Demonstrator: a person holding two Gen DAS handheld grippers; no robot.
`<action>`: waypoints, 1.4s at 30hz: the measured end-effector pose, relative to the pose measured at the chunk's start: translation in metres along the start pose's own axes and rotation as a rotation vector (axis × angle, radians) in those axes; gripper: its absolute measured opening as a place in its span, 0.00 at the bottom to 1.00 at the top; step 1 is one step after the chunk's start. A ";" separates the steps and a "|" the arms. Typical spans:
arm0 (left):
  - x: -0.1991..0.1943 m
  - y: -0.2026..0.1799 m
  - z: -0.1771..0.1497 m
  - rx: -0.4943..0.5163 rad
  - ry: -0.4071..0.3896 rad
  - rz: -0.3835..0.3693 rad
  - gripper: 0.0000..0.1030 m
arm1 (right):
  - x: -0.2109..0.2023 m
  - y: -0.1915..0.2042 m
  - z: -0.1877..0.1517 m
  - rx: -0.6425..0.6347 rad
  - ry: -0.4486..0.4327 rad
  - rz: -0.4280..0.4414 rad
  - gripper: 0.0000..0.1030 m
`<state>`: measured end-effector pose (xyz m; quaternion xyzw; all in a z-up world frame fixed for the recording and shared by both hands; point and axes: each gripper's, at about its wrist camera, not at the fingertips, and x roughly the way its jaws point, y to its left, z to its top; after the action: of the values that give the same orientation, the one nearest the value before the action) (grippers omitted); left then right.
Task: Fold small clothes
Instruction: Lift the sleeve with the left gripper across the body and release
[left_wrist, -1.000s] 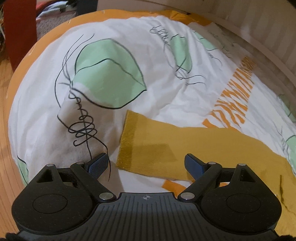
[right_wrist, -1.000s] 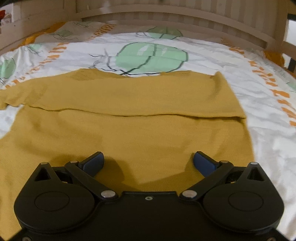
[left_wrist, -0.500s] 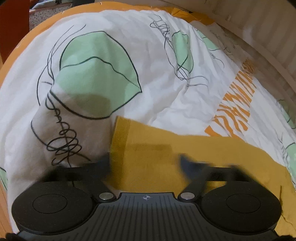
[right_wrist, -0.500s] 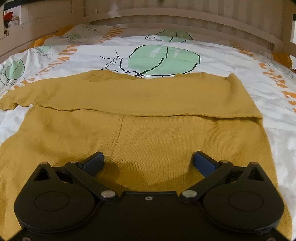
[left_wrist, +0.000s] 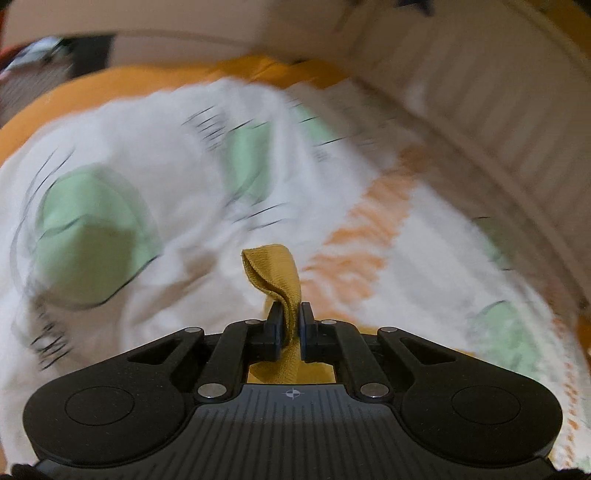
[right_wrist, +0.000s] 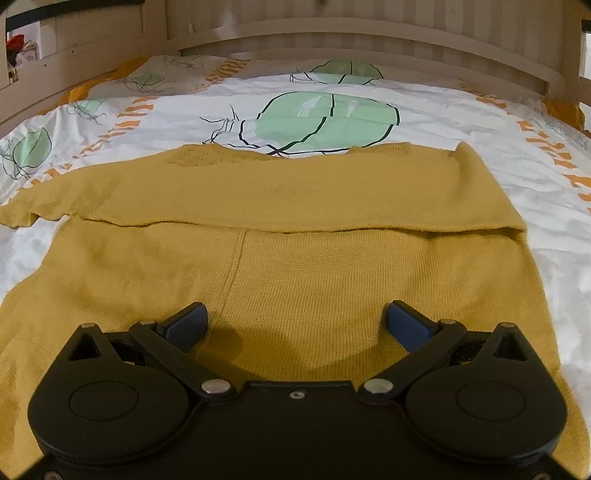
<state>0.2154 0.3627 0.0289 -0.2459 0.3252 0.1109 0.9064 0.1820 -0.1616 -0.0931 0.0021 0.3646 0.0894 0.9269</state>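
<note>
A mustard-yellow knit sweater lies flat on the bed, its right sleeve folded across the chest as a band. Its left sleeve runs off to the left. My left gripper is shut on the sleeve cuff, which sticks up in a pinched loop above the bed; the view is blurred by motion. My right gripper is open and empty, low over the sweater's lower body, one finger beside a lengthwise seam.
The bed has a white cover with green leaf and orange prints. A slatted wooden headboard stands behind it, and a wooden side rail runs along the bed in the left wrist view.
My left gripper has closed on the sleeve cuff and lifted it off the bed, swinging fast. My right gripper stays open and has edged slightly forward over the sweater.
</note>
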 end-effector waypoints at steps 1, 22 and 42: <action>-0.005 -0.016 0.004 0.019 -0.011 -0.025 0.07 | -0.001 -0.002 0.000 0.006 -0.001 0.006 1.00; 0.030 -0.321 -0.068 0.267 0.063 -0.460 0.08 | -0.052 -0.067 0.025 0.160 -0.049 0.119 0.99; 0.071 -0.406 -0.195 0.500 0.177 -0.478 0.41 | -0.046 -0.112 0.010 0.308 -0.057 0.117 0.99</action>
<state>0.3121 -0.0818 0.0044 -0.0942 0.3526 -0.2091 0.9072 0.1744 -0.2784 -0.0622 0.1680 0.3469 0.0861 0.9187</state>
